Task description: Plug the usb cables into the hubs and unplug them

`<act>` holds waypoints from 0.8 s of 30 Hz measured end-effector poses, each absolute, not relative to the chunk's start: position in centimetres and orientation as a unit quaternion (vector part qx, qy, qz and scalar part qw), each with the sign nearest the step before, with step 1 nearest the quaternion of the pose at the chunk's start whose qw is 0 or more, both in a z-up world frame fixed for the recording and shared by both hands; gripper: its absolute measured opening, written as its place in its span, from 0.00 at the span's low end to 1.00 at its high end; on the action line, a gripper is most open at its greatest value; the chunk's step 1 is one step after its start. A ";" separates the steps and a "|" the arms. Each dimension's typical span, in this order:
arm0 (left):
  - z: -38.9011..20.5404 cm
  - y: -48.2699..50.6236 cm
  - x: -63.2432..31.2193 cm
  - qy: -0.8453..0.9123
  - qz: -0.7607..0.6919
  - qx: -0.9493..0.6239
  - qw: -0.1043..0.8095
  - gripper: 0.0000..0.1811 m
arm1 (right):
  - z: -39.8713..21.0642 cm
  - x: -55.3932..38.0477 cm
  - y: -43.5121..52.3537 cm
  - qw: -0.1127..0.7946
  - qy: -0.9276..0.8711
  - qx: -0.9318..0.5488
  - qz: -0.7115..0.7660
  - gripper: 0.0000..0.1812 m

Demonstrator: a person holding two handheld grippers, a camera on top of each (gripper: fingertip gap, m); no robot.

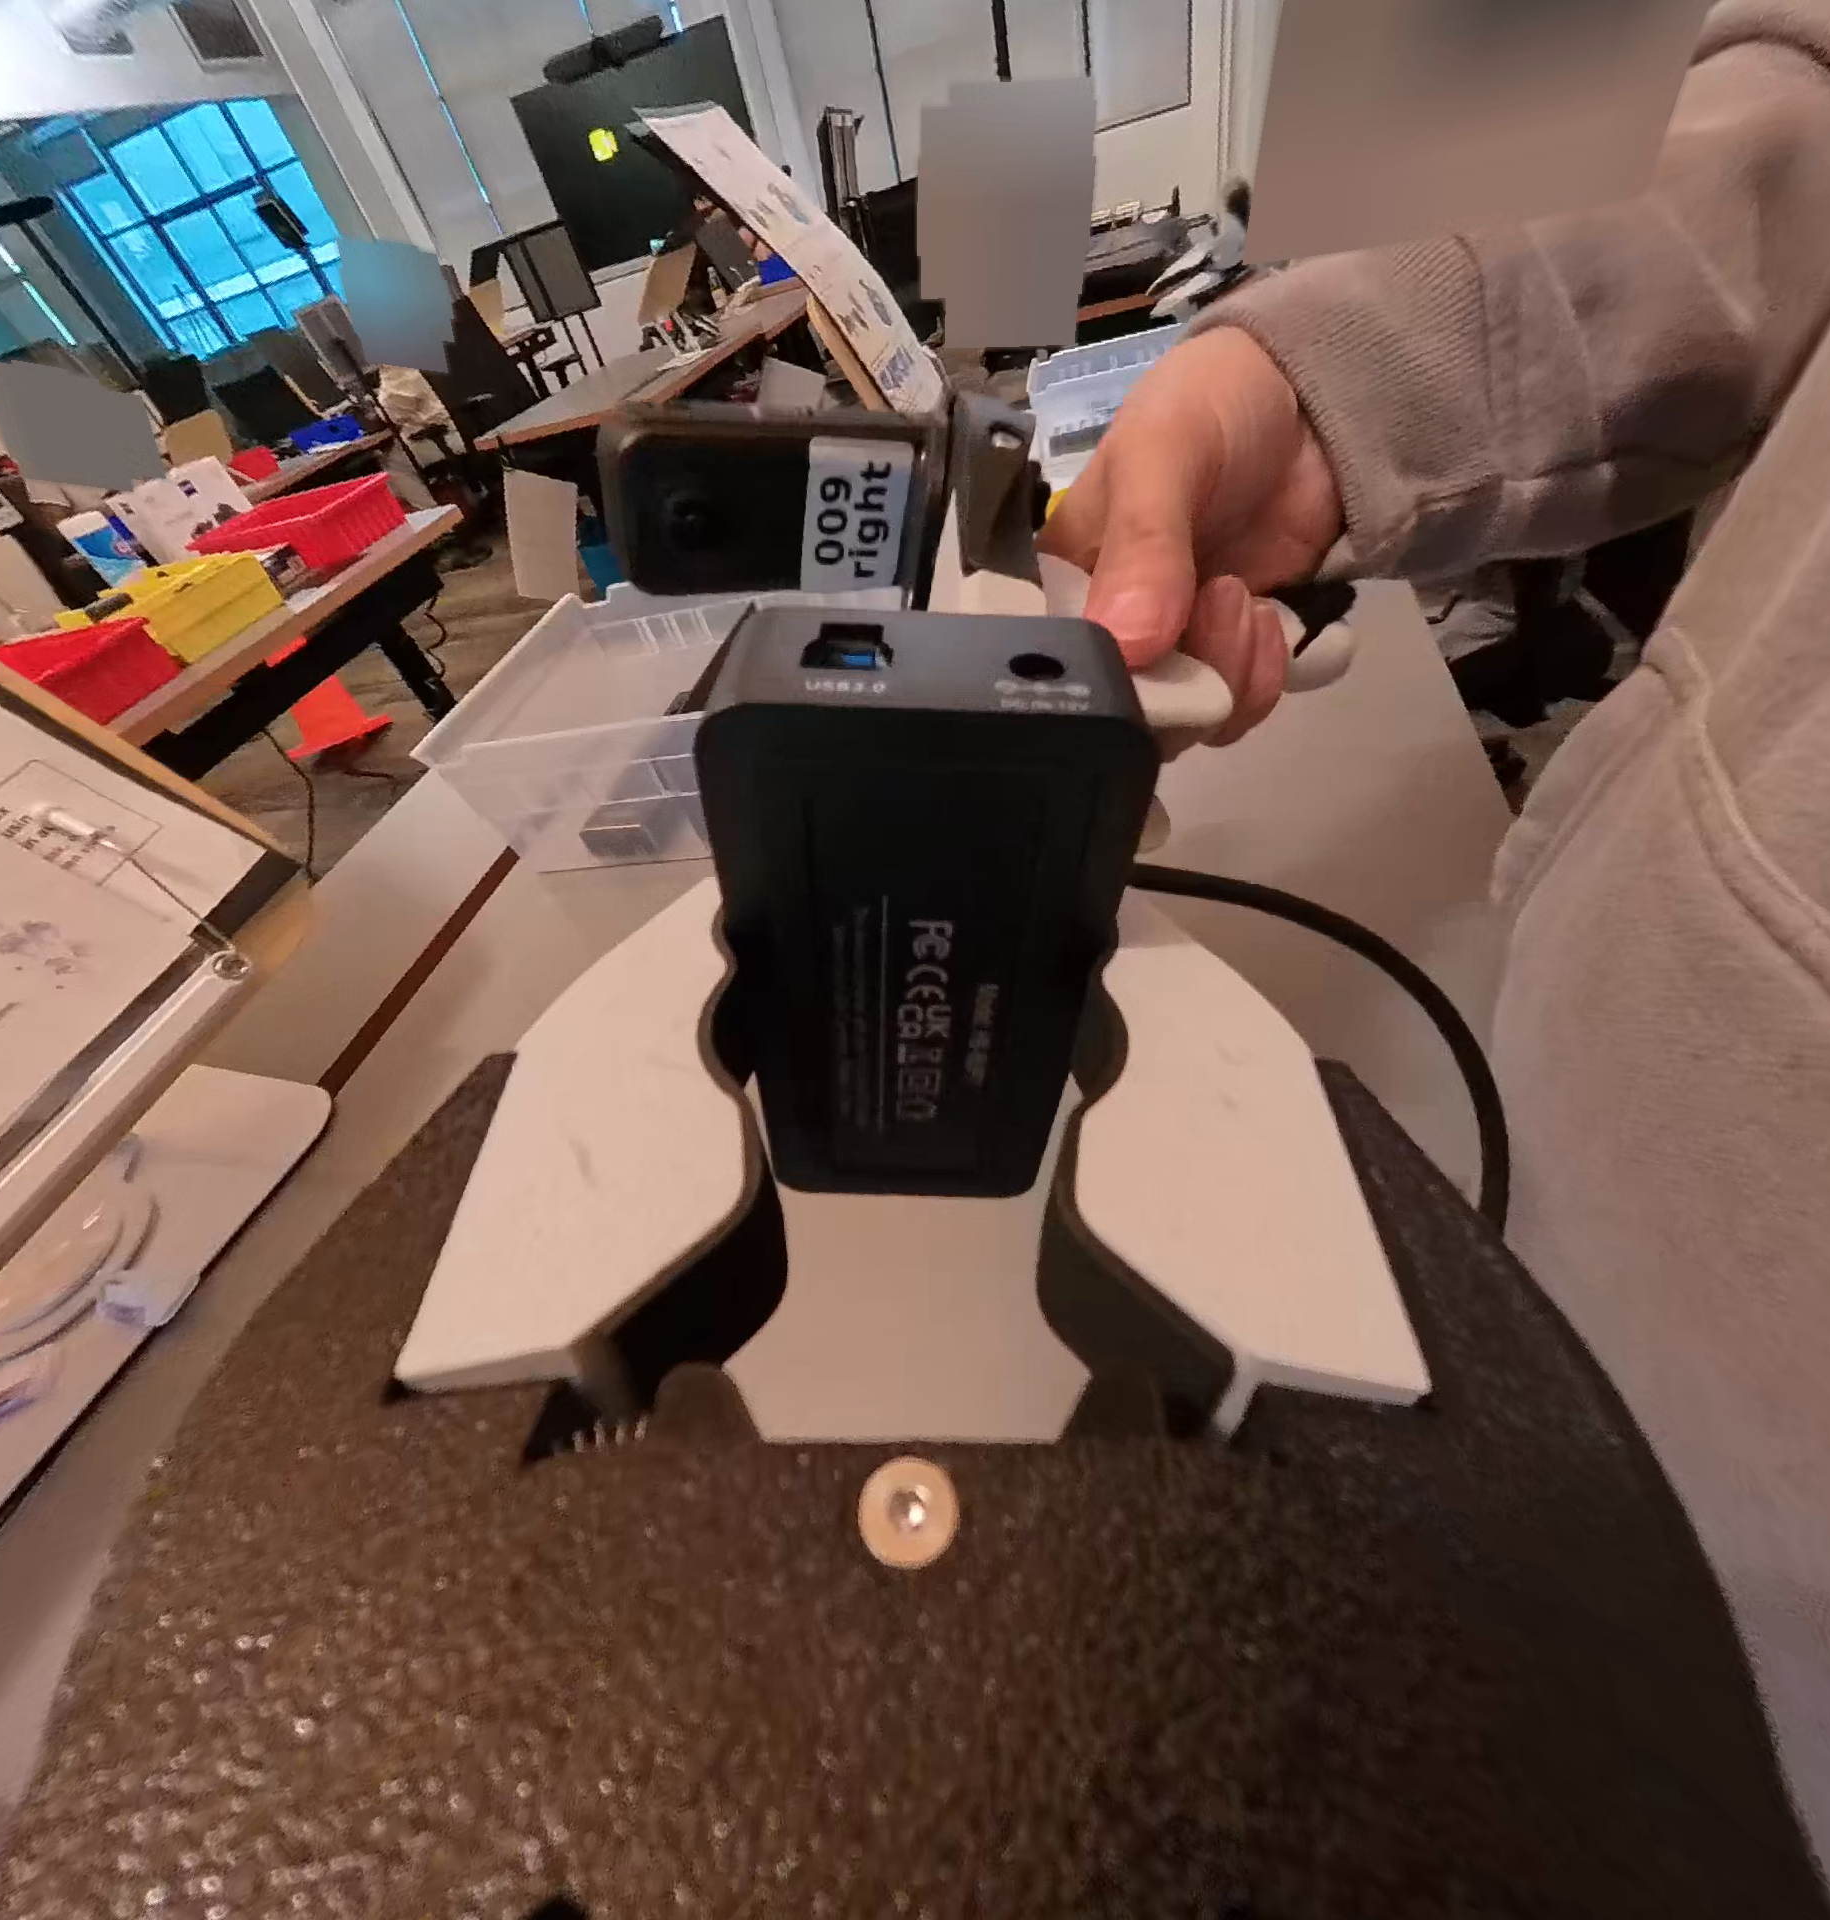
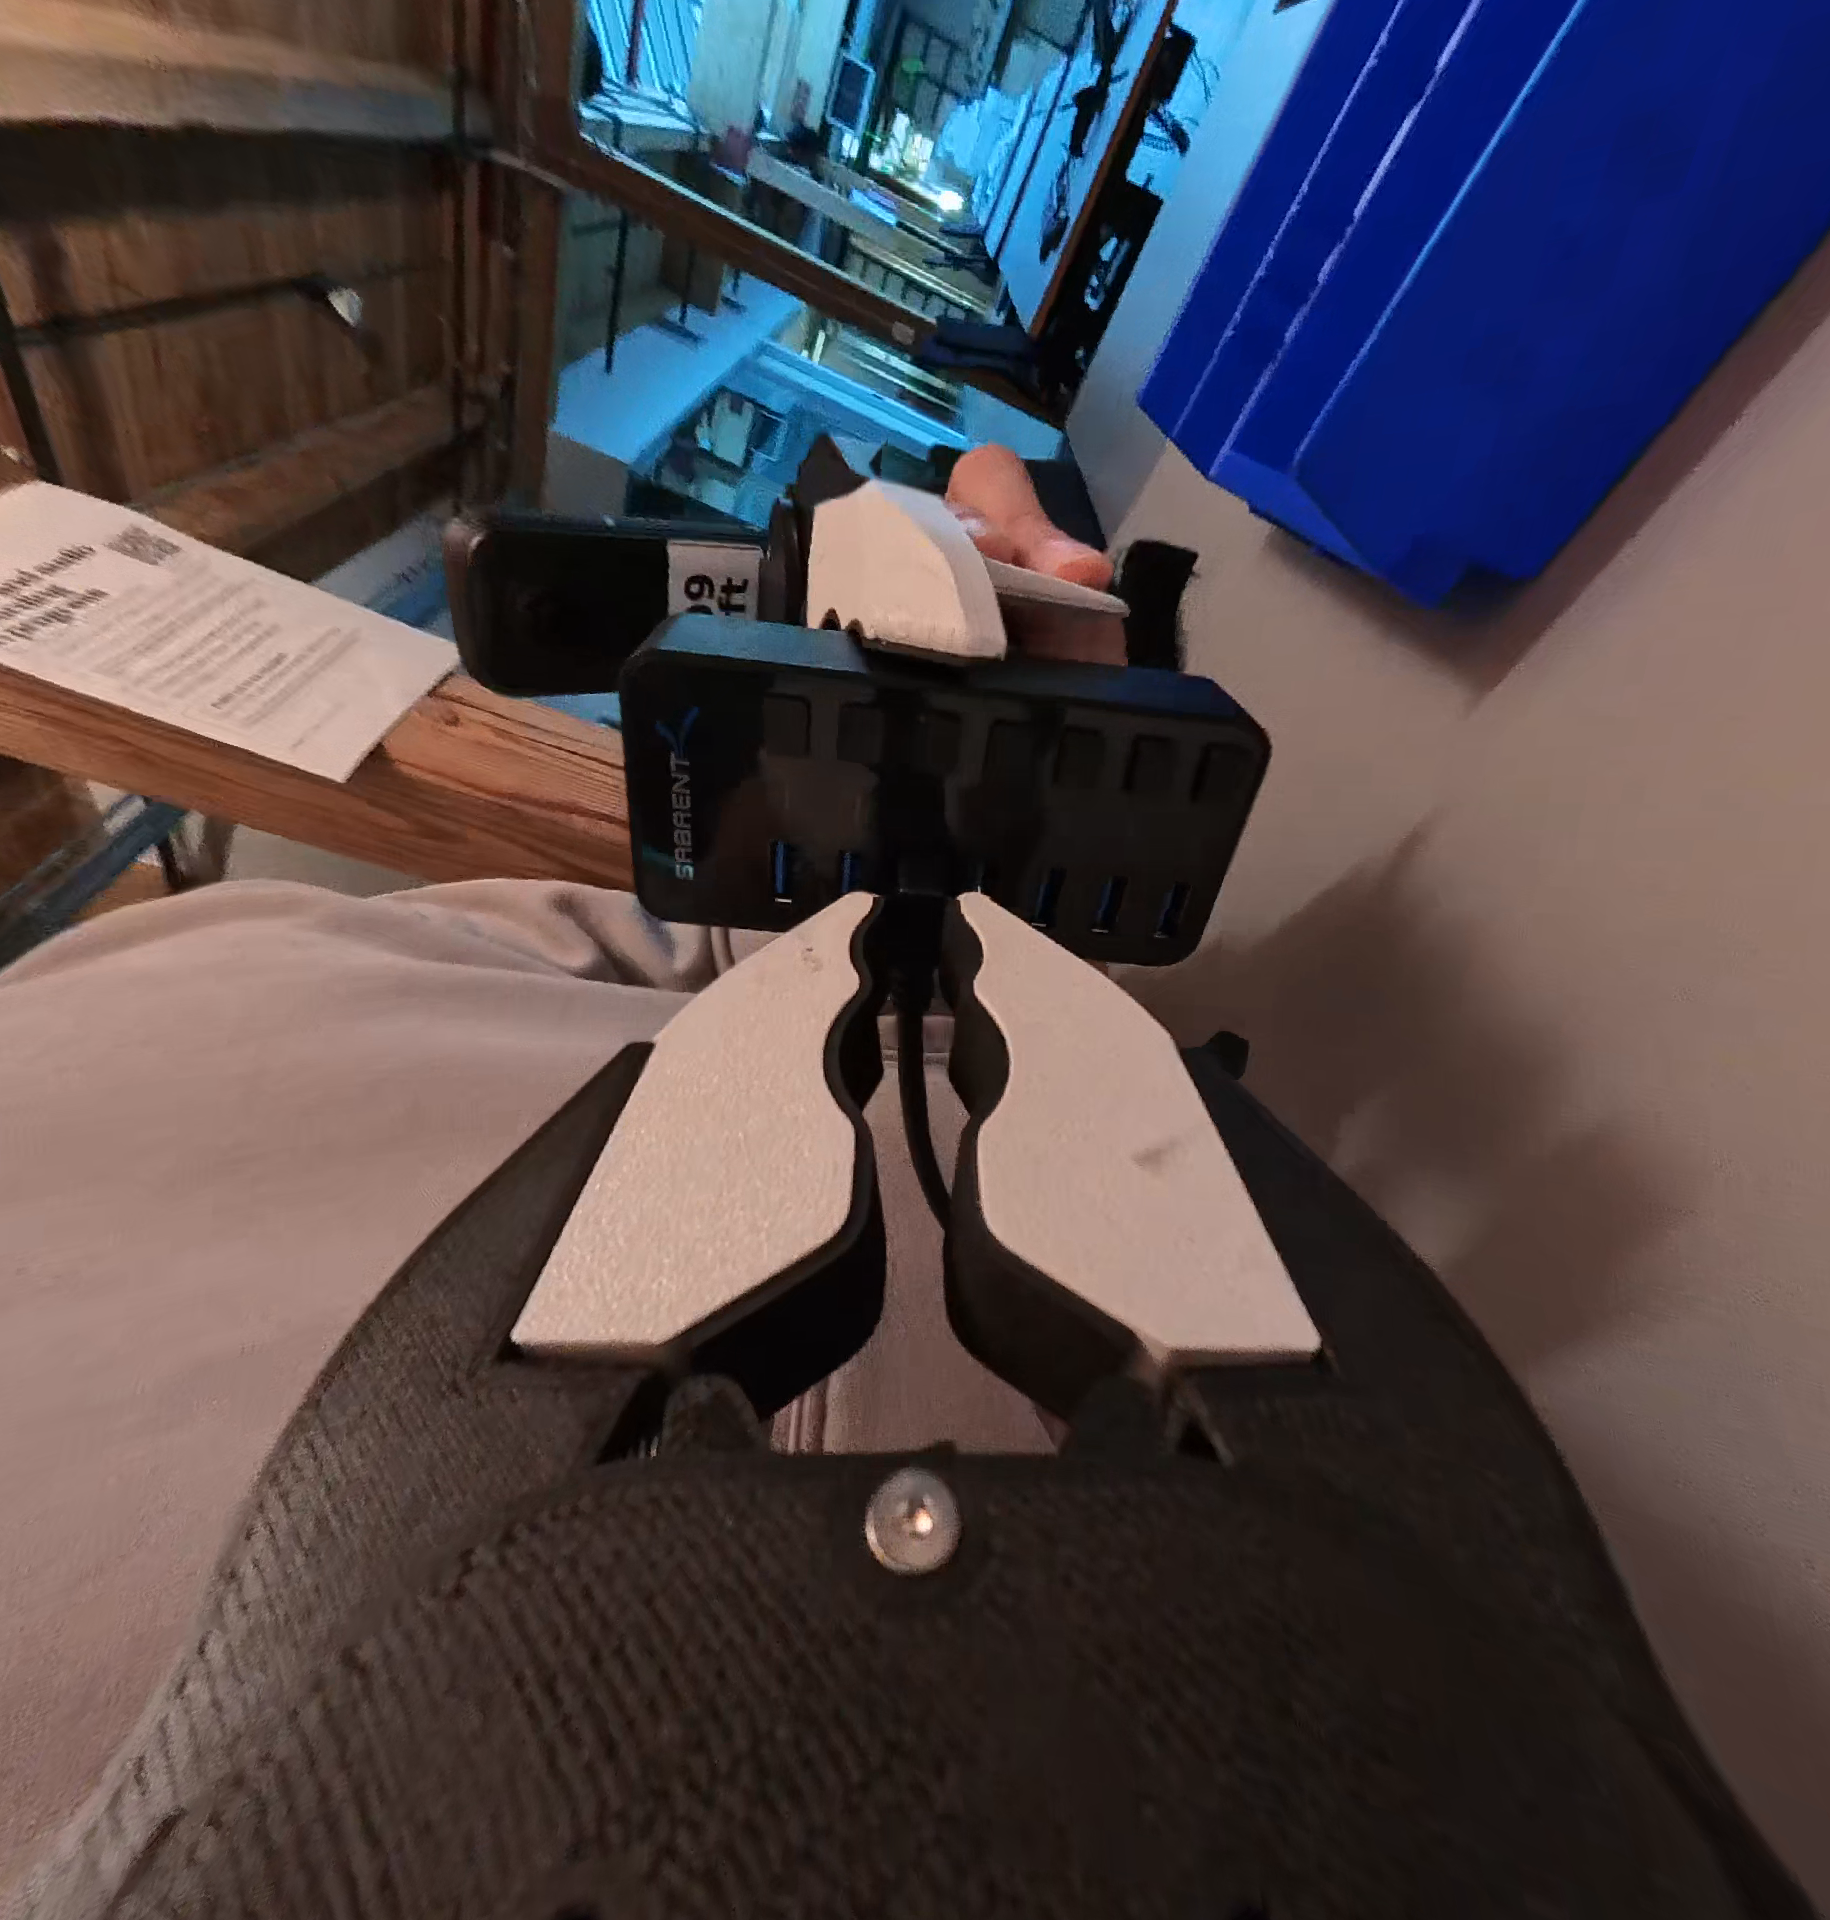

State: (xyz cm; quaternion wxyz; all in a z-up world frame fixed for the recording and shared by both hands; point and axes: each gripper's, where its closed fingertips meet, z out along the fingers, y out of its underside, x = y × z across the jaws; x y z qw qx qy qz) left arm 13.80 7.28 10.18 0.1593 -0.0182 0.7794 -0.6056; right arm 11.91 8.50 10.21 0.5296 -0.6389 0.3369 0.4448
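A: The hub (image 1: 926, 914), a black rectangular box, sits clamped between the white fingers of the left gripper (image 1: 916, 1029) in the left wrist view, underside toward the camera. Its long axis runs straight ahead, away from the tool.

B: What lies beyond it?

A: Its far end face shows a blue port and a round socket. Just past that, the other tool's camera faces back, with a hand (image 1: 1191, 520) on its handle. A black cable (image 1: 1410, 997) loops to the right of the fingers. There is printing on the hub's underside and a label on that camera; I leave the wording out.

B: And the right wrist view?

A: Here the hub (image 2: 942, 790) lies crosswise just ahead of the right gripper (image 2: 916, 935), its row of blue ports facing the tool. The fingers are nearly together, pinching a black plug (image 2: 911, 951) whose cable (image 2: 921, 1132) trails back between them. The plug looks seated in a middle port.

B: So the coming move?

A: Judging by this, plugging or unplugging runs straight along the right tool's axis, while the left tool braces the hub. A brand mark sits at the hub's left end.
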 end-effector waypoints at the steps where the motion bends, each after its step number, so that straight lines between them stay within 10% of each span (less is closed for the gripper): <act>1: 10.2 7.1 13.9 0.779 -0.604 -0.021 0.165 0.33 | 10.2 12.0 8.3 0.528 0.336 -0.645 0.438 0.05; 24: 11.0 4.5 13.8 0.751 -0.641 -0.052 0.146 0.34 | 10.9 12.2 5.9 0.555 0.360 -0.575 0.482 0.05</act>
